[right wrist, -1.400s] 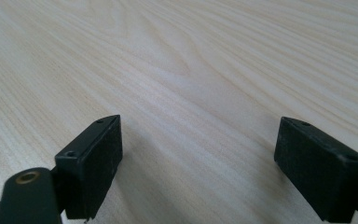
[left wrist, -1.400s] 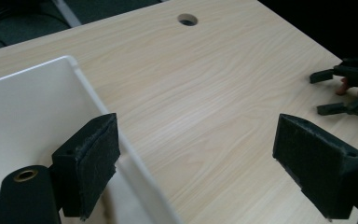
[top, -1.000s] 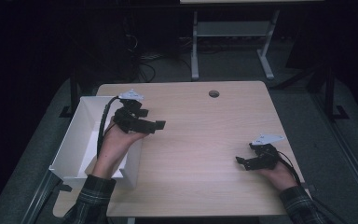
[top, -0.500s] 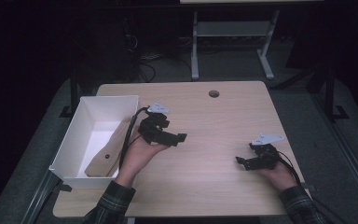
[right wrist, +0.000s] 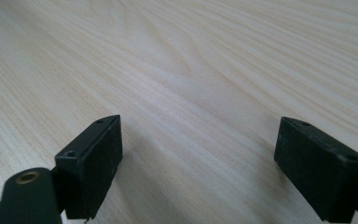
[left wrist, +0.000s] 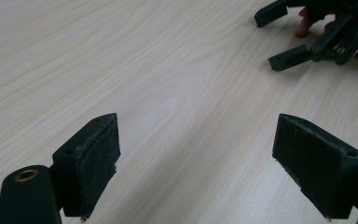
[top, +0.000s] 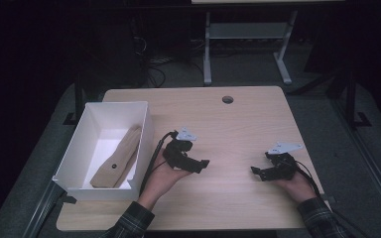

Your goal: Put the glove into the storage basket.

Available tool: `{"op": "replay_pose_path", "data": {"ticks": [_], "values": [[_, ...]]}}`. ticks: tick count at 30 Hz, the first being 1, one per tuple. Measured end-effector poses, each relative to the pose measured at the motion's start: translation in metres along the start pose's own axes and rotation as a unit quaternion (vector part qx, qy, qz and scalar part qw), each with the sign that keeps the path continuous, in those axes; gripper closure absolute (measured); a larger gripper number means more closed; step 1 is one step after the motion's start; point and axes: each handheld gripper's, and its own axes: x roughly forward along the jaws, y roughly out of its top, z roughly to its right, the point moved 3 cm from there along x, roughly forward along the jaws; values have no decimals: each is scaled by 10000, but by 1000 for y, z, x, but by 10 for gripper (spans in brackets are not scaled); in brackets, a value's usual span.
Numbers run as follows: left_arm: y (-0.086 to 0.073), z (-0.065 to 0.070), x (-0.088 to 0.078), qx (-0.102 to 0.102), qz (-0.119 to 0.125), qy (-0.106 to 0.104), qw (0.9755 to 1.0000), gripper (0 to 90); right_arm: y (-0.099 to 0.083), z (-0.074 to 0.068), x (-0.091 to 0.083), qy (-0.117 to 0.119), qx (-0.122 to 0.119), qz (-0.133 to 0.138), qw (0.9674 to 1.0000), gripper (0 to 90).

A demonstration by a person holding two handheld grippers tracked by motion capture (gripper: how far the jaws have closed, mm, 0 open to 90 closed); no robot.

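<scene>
From the high view we see our black left gripper (top: 198, 165) just beside the white open box (top: 77, 153), over the pale wooden table (top: 238, 124). A flat brown wooden piece with a small hole (top: 117, 157) lies inside the box, leaning on the box's right wall. Our black right gripper (top: 259, 172) rests near the table's right side, well apart from the box.

In the left gripper view the jaws stand wide apart with nothing between them, and the right gripper (left wrist: 293, 39) shows far off.

In the right gripper view the jaws are spread too, over bare wood.

We think the wooden piece is put away and both hands are free. Next we would just rest both grippers on the table.
</scene>
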Motion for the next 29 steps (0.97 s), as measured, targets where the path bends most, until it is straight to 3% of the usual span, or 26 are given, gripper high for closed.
{"op": "replay_pose_path", "data": {"ticks": [10, 16, 18, 24, 29], "values": [[-30, -2, 29, 96, -257, -59, 9996, 142, 0, 0, 0, 0, -2, 1, 10000, 145], [-45, -3, 44, 276, -408, 212, 9986, 141, 0, 0, 0, 0, 0, 5, 10000, 146], [-49, -4, 46, 353, -472, 262, 9979, 140, 0, 0, 0, 0, 1, 6, 10000, 145], [-54, -7, 49, 324, -528, 331, 9975, 137, 0, 0, 0, -2, 1, 3, 10000, 146], [-57, -6, 49, 447, -448, 381, 9973, 132, 0, 0, 0, 1, 1, 3, 10000, 145]]}}
